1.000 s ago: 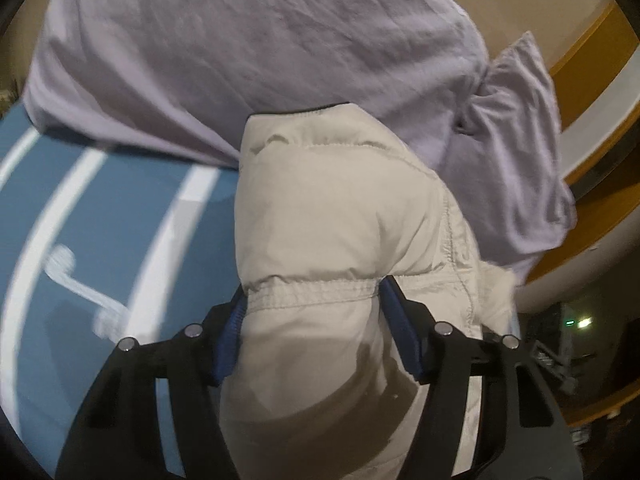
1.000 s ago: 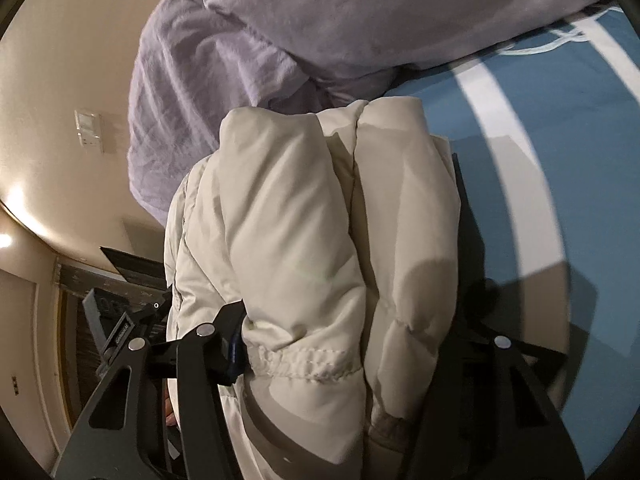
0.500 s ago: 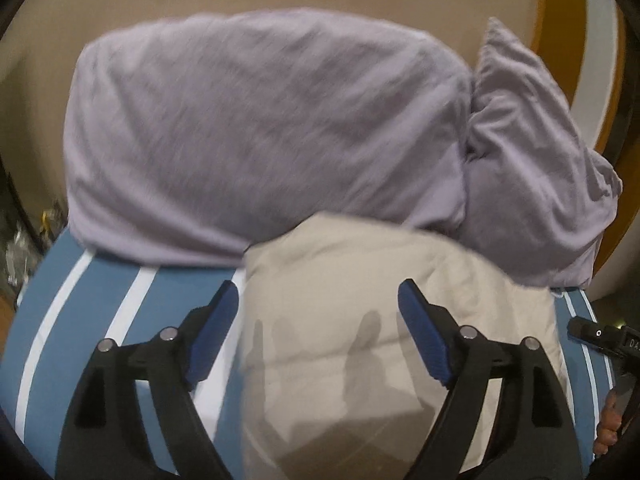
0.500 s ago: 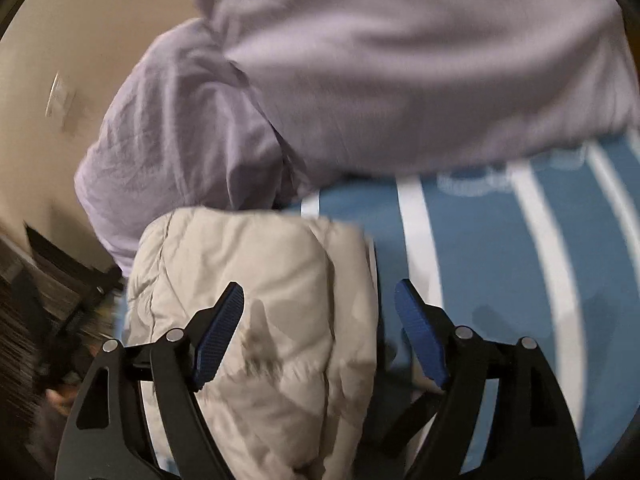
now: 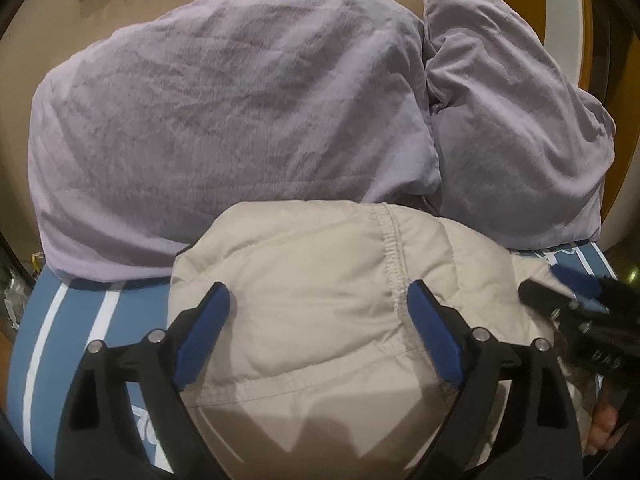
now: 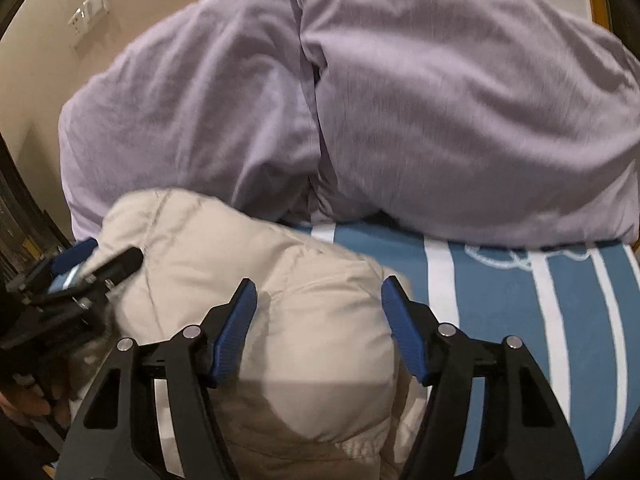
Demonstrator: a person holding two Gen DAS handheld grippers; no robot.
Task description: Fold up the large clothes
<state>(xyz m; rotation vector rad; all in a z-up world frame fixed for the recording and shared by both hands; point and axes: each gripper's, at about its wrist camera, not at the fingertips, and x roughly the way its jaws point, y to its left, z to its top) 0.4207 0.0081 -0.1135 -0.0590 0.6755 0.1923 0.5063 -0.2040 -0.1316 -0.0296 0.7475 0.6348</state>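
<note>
A beige puffer jacket [image 5: 320, 300] lies folded in a bundle on the blue striped bedsheet [image 5: 72, 320], its far edge against the lilac pillows. My left gripper [image 5: 318, 304] is open, its blue pads either side of the bundle and just above it, holding nothing. In the right wrist view the same jacket [image 6: 280, 320] lies under my right gripper [image 6: 320, 300], which is open and empty. The right gripper shows at the right edge of the left wrist view [image 5: 576, 300]; the left gripper shows at the left edge of the right wrist view [image 6: 80, 276].
Two large lilac pillows [image 5: 224, 128] [image 5: 516, 128] lean against the beige wall behind the jacket. A wall socket plate [image 6: 90, 14] sits high on the wall. The blue sheet with white stripes [image 6: 540, 320] stretches to the right. A yellow and white frame [image 5: 560, 20] stands at the far right.
Both grippers let go of the jacket and opened. The bundle came down from a lifted, hanging position and now rests on the bed in front of the pillows. Both grippers drew back slightly.
</note>
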